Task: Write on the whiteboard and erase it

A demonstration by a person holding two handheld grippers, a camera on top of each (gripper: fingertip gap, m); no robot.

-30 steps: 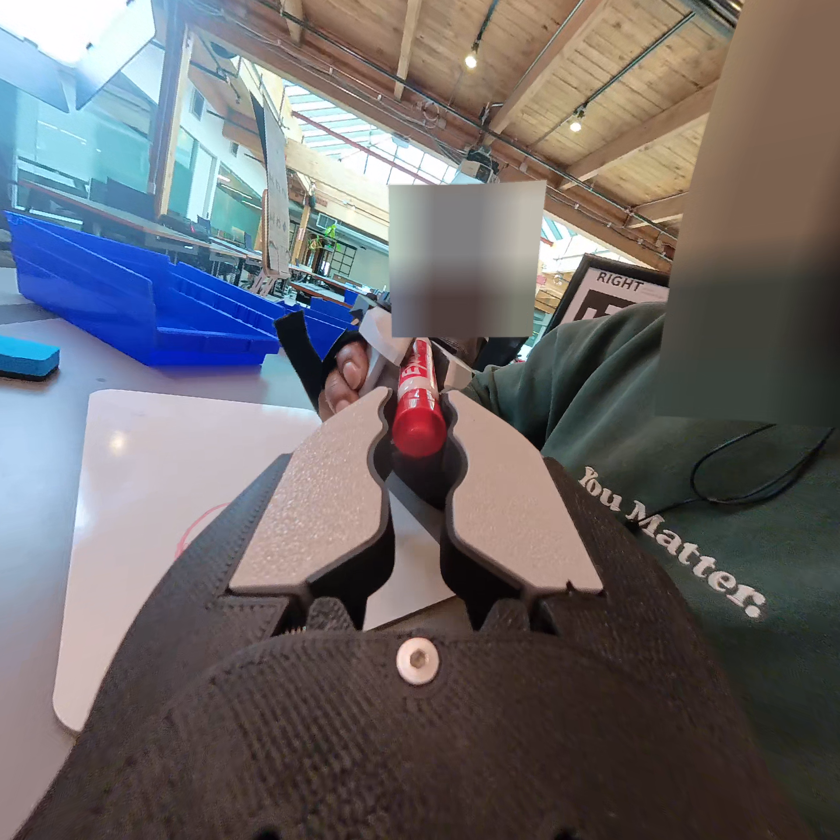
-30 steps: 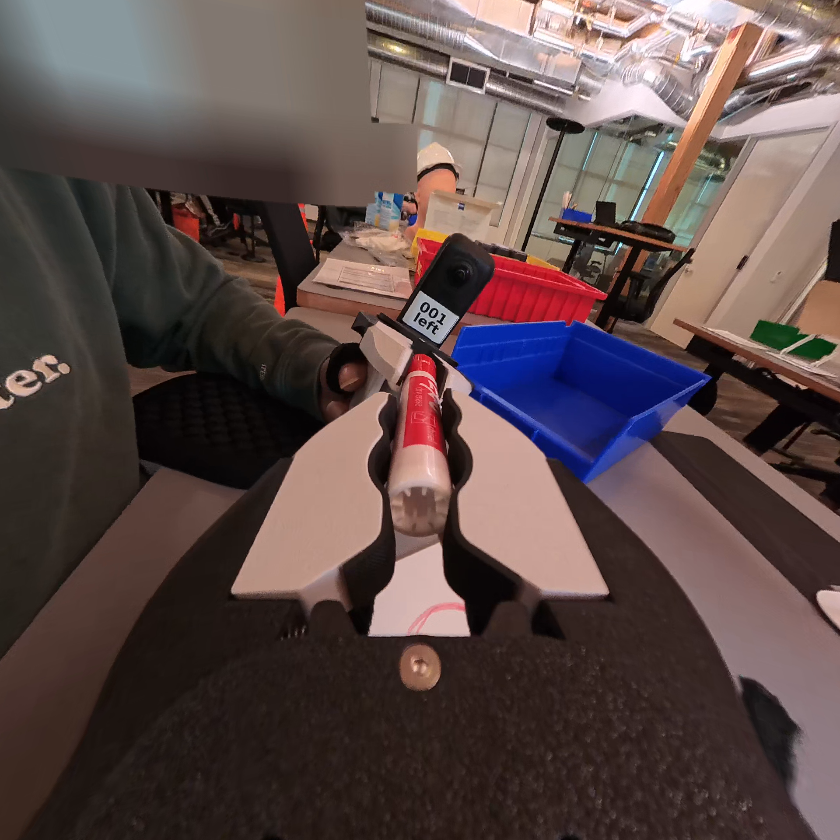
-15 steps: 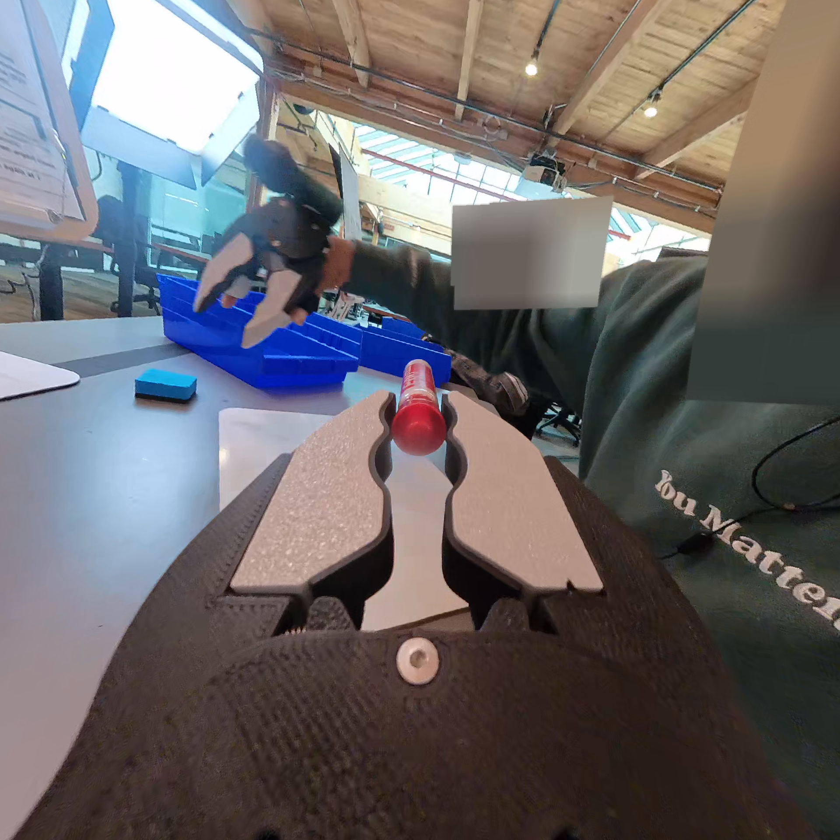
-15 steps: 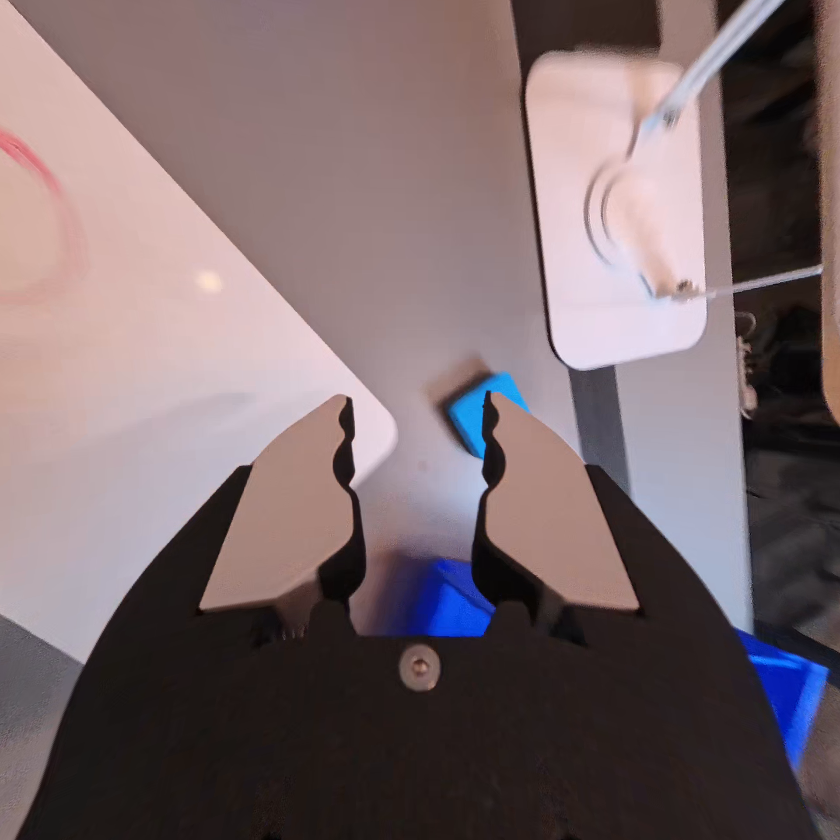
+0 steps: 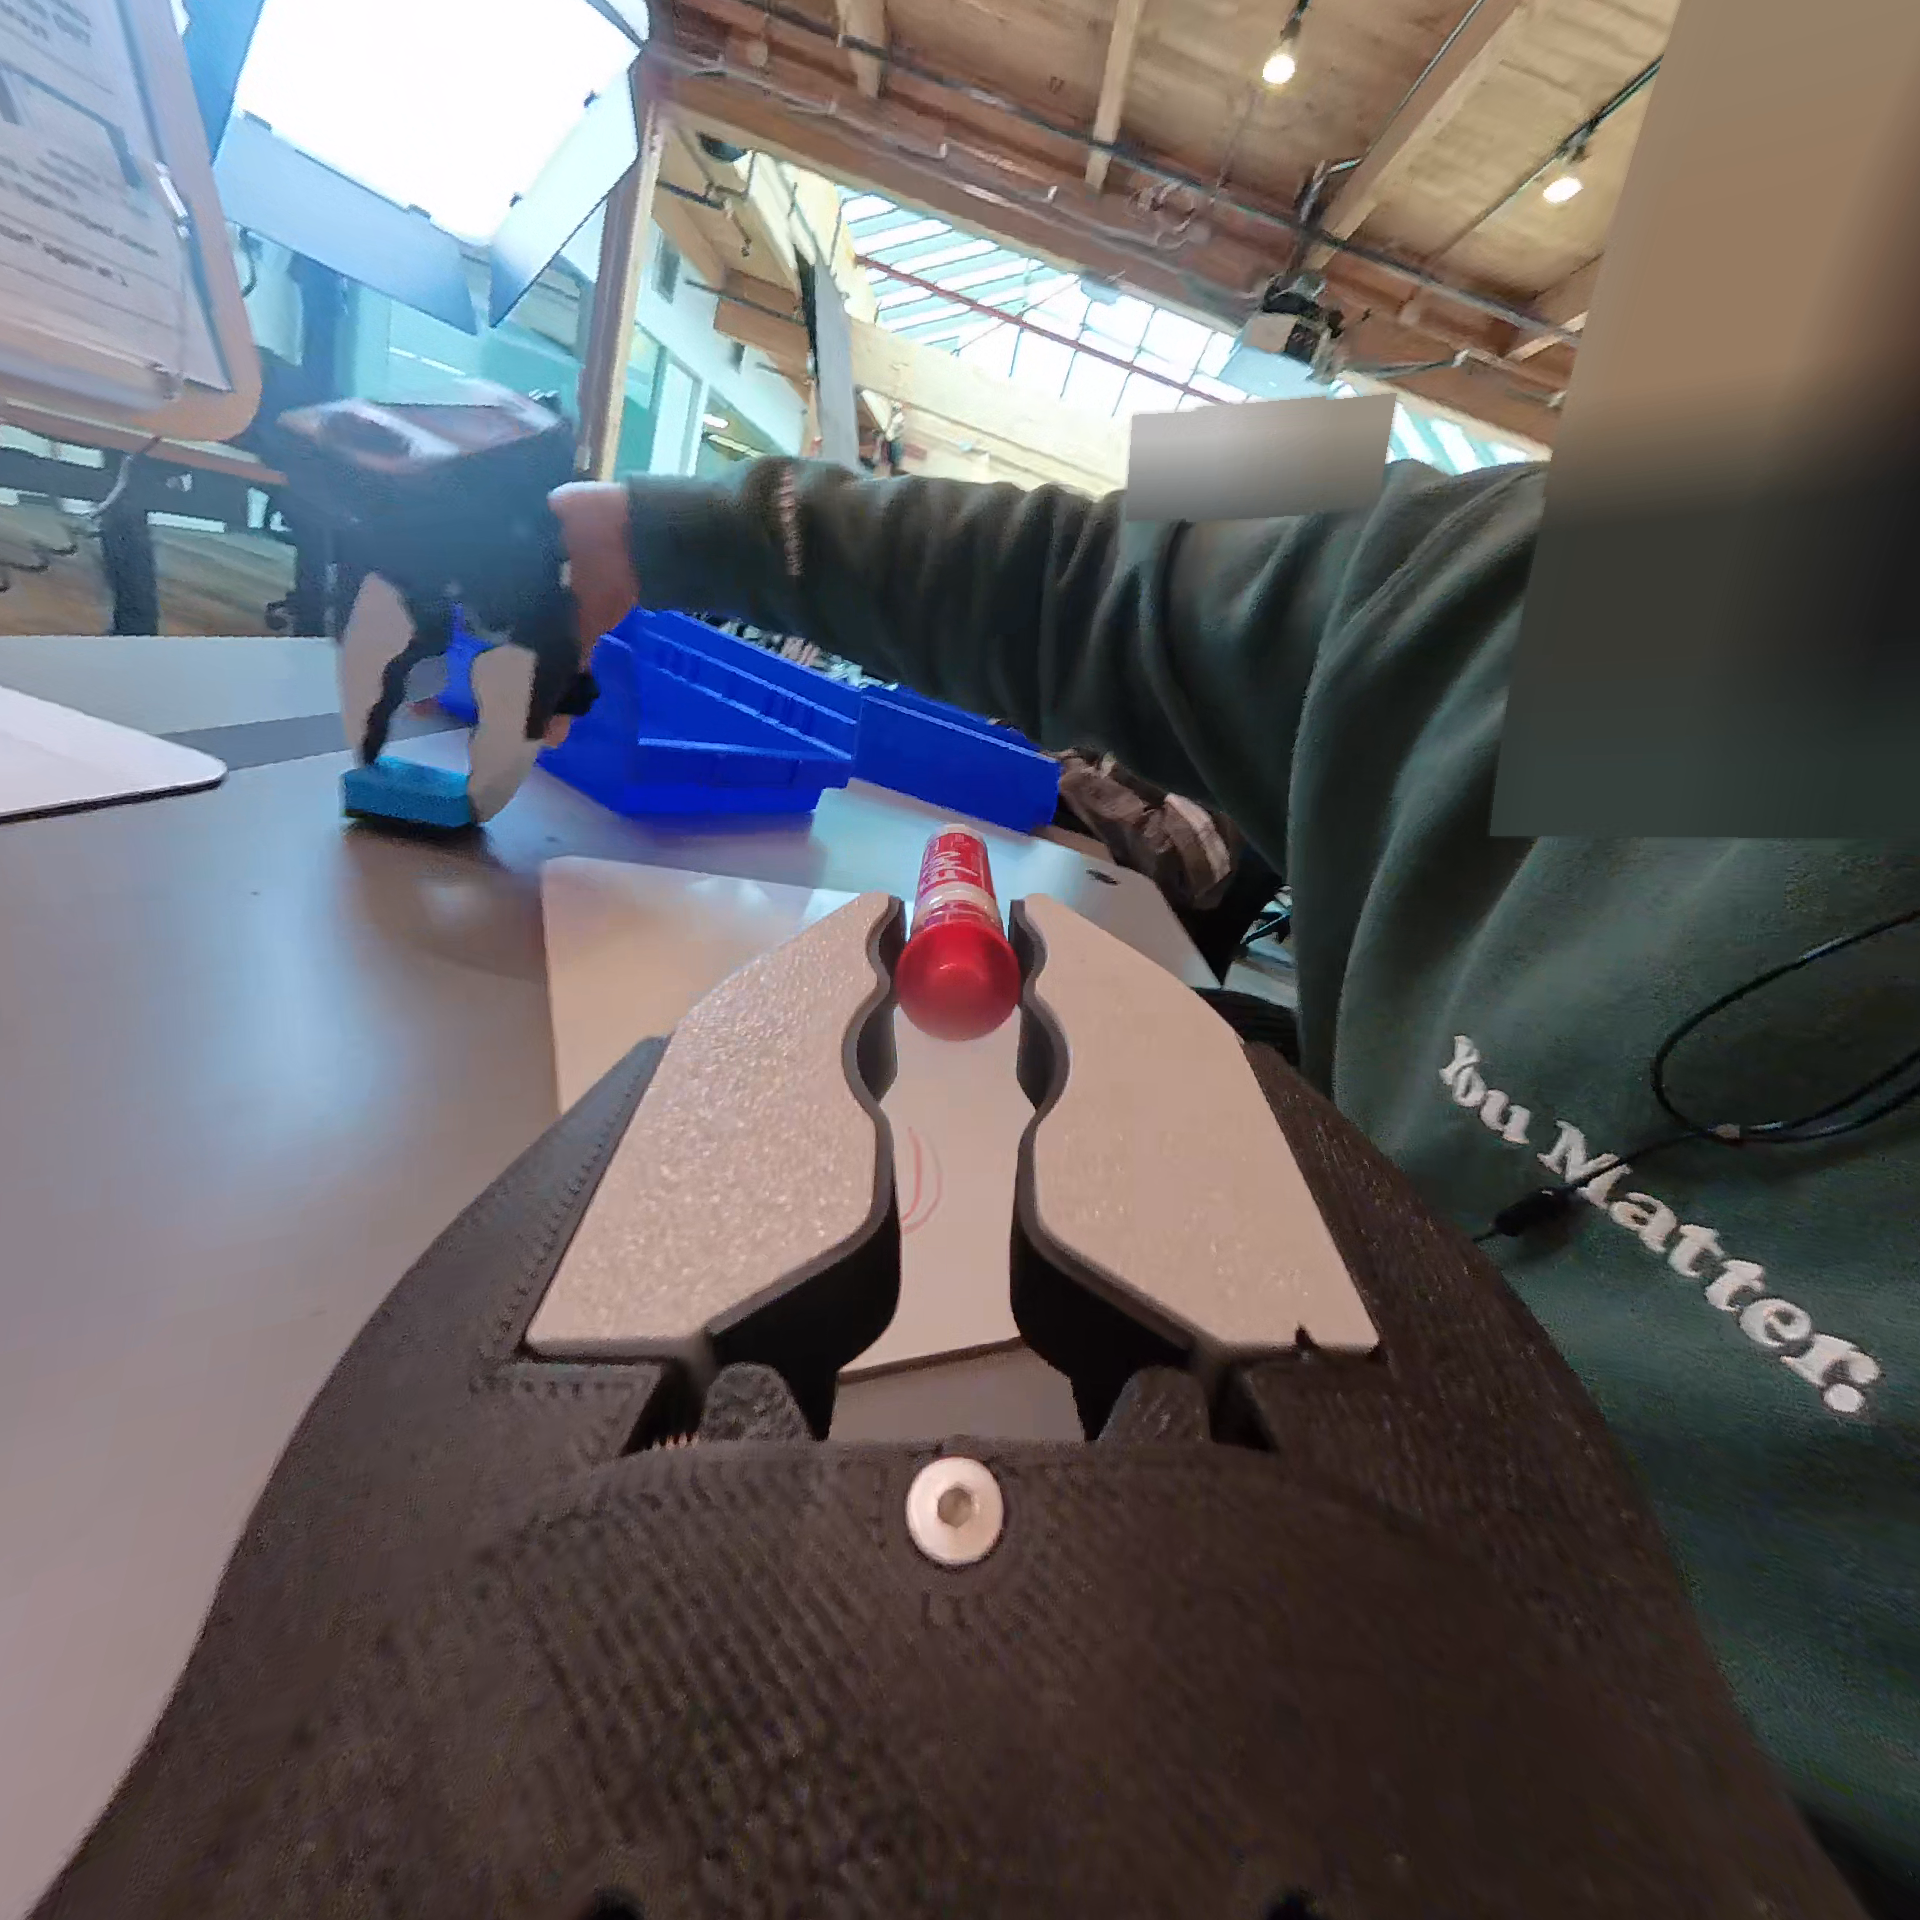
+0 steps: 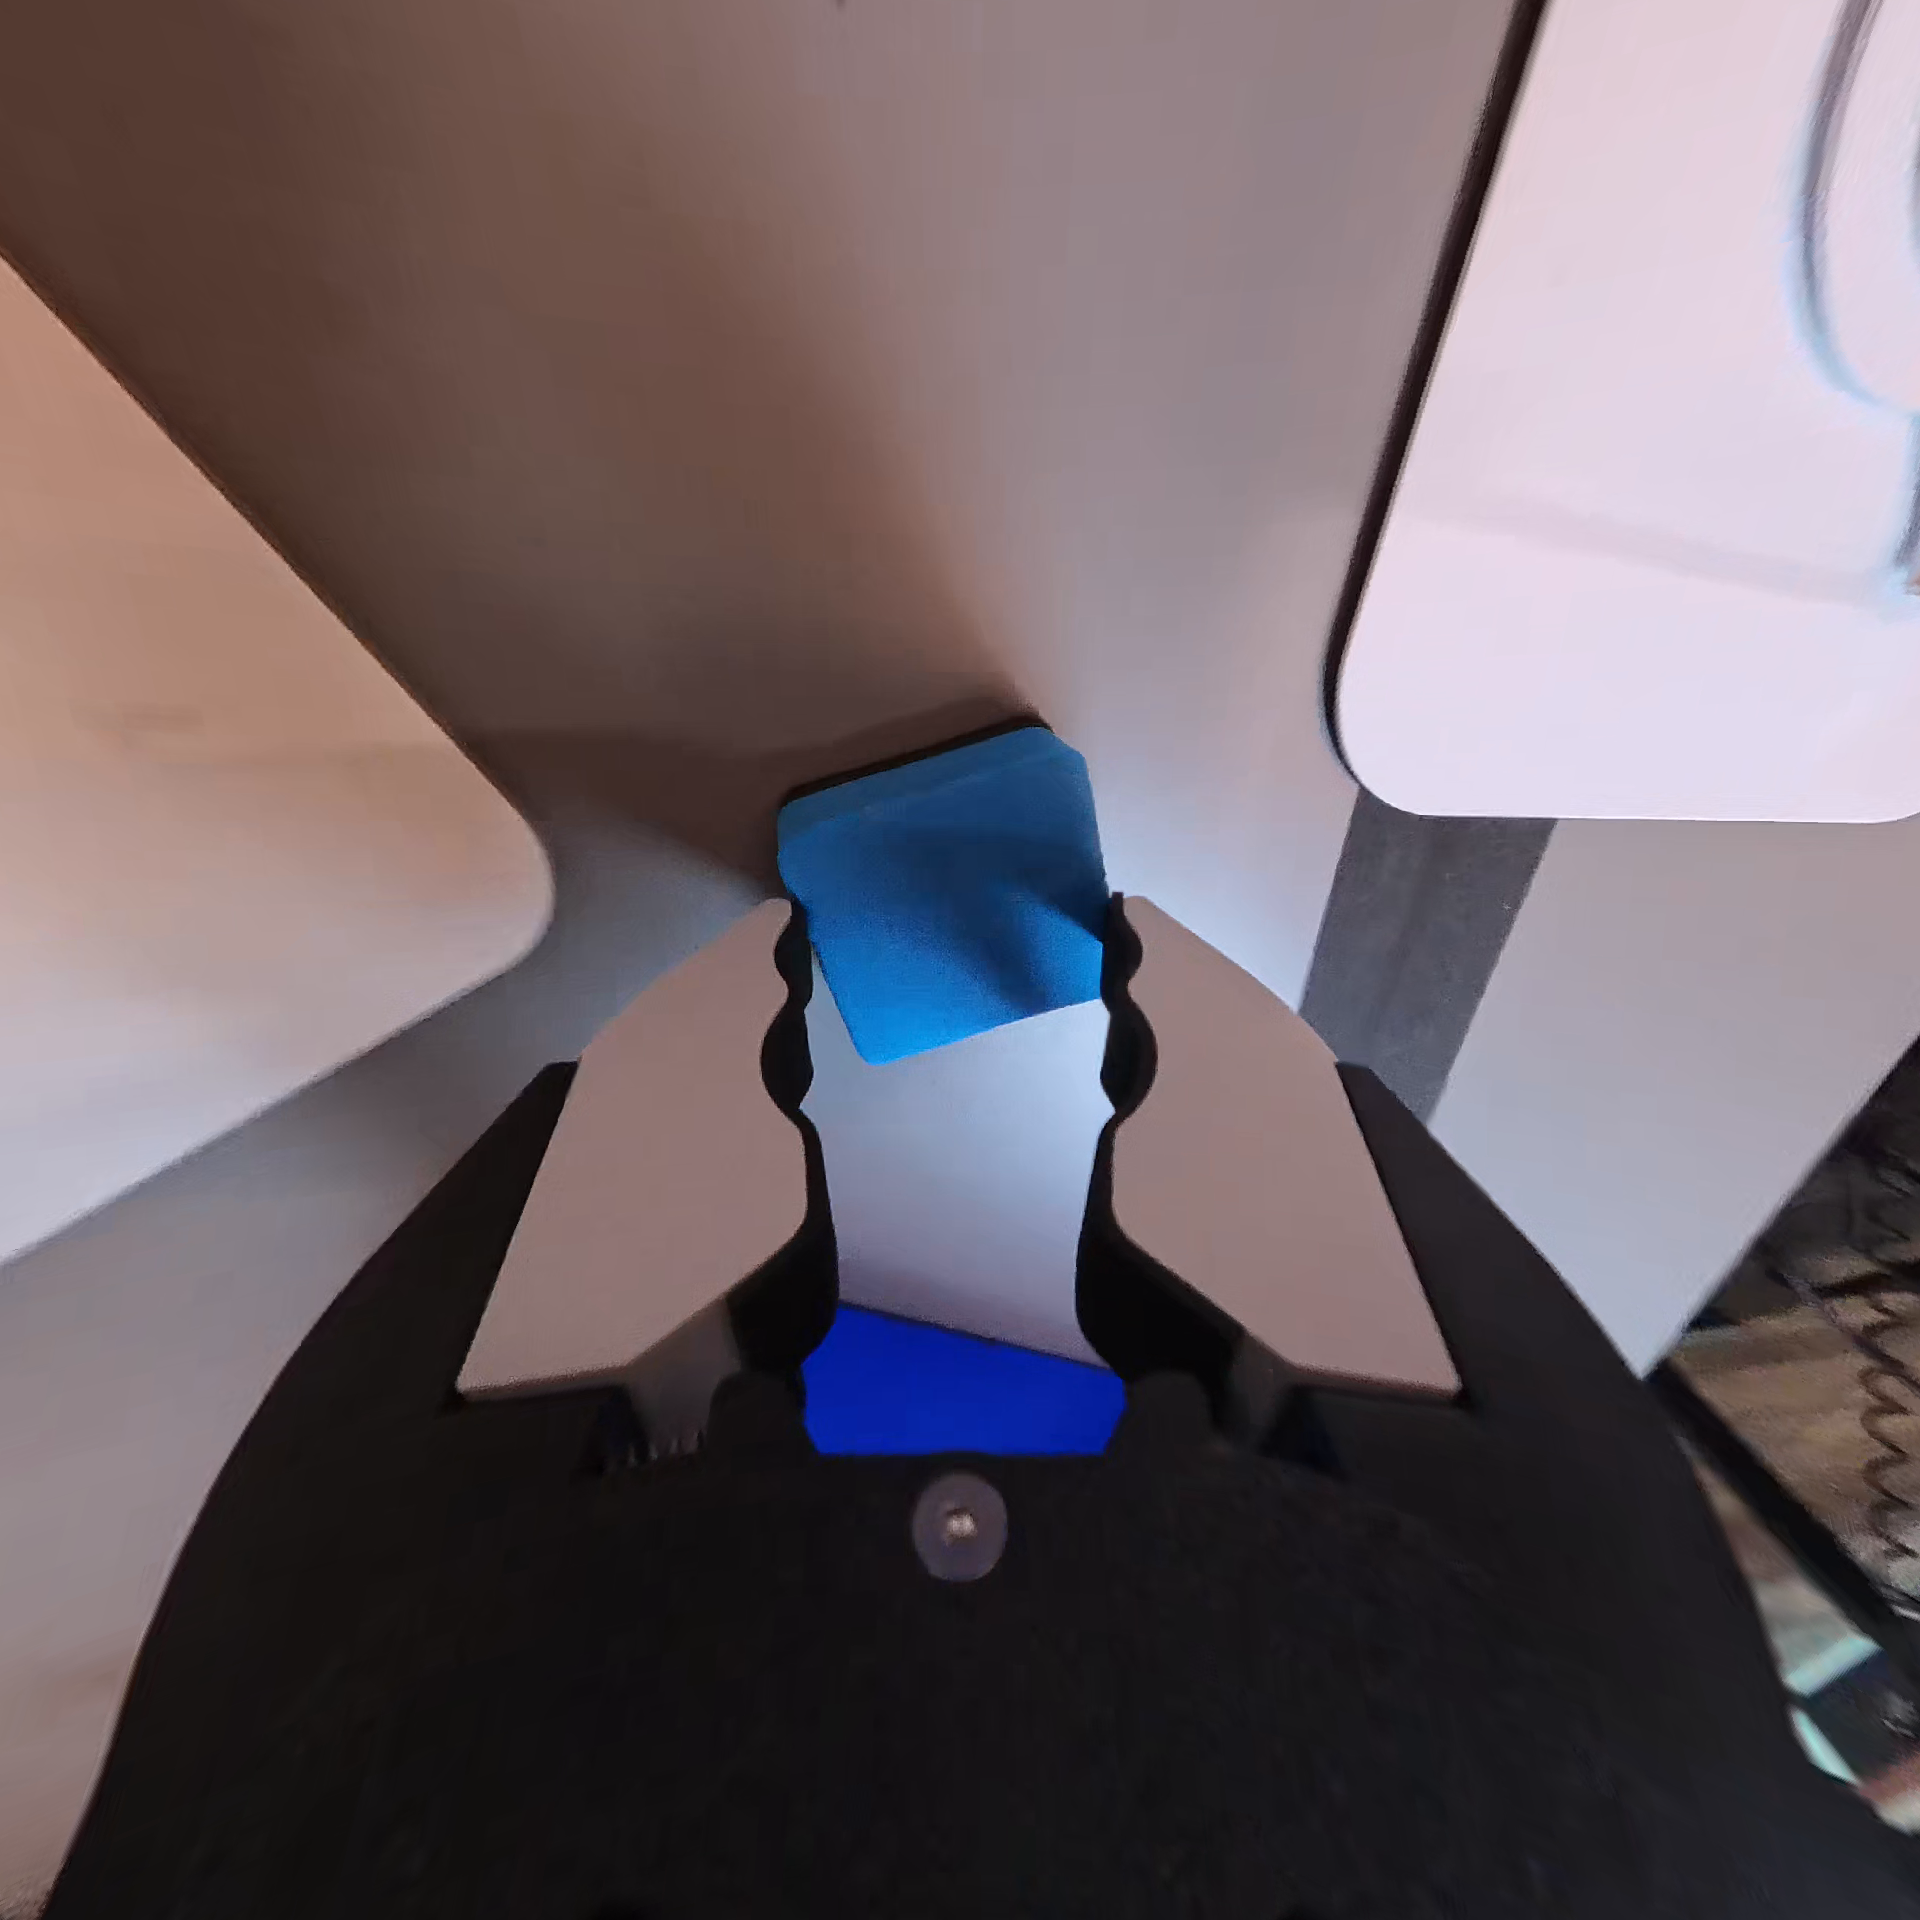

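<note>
- Bench: grey surface carrying every item listed below.
- Whiteboard: white panel lying flat on the bench, under the left gripper; faint red strokes show on it between that gripper's fingers. Its rounded corner appears at the left of the right wrist view.
- Second white board: flat on the bench, beyond the eraser.
- Blue bins: on the bench, behind the whiteboard.
- Left gripper: clenched on the red marker, held low over the whiteboard.
- Right gripper: spread wide, pointing down, one fingertip on each side of the eraser; contact cannot be judged. It also shows in the left wrist view.
- Eraser: blue block flat on the bench, near the whiteboard's corner.
</note>
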